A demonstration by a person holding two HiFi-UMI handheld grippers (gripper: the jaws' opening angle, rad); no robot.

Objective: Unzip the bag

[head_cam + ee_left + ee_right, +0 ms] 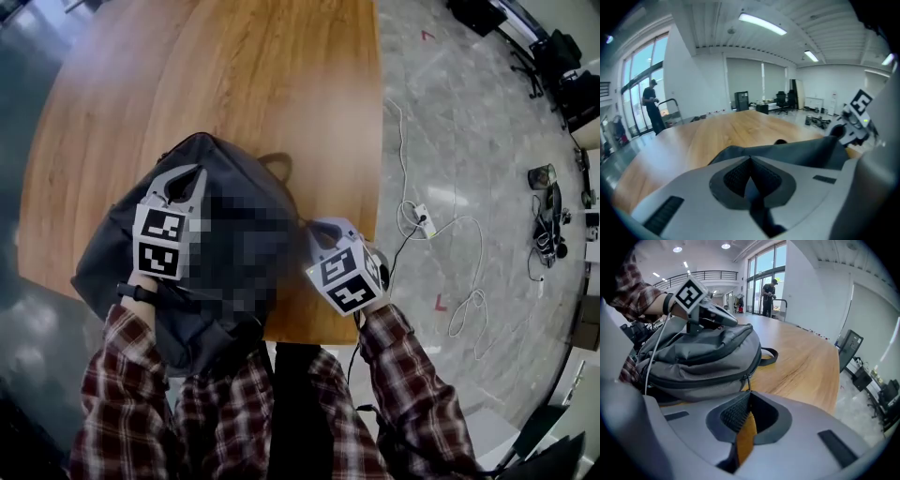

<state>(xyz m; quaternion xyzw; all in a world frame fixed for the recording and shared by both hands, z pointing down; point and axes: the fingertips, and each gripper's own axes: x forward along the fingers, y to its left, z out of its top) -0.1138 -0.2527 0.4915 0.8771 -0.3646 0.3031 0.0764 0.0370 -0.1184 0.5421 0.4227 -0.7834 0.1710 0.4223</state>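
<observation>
Right claw (749,392) seemingly pinches zipper pull (747,382); left claw (192,172) closed atop bag (112,253)

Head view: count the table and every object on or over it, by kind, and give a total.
Table: 1
Bag: 1
Grippers: 2, left over the bag, right shut on the zip pull
Total: 4

One bag (111,255), one table (234,75), two hand-held grippers (186,172) (317,228).
</observation>
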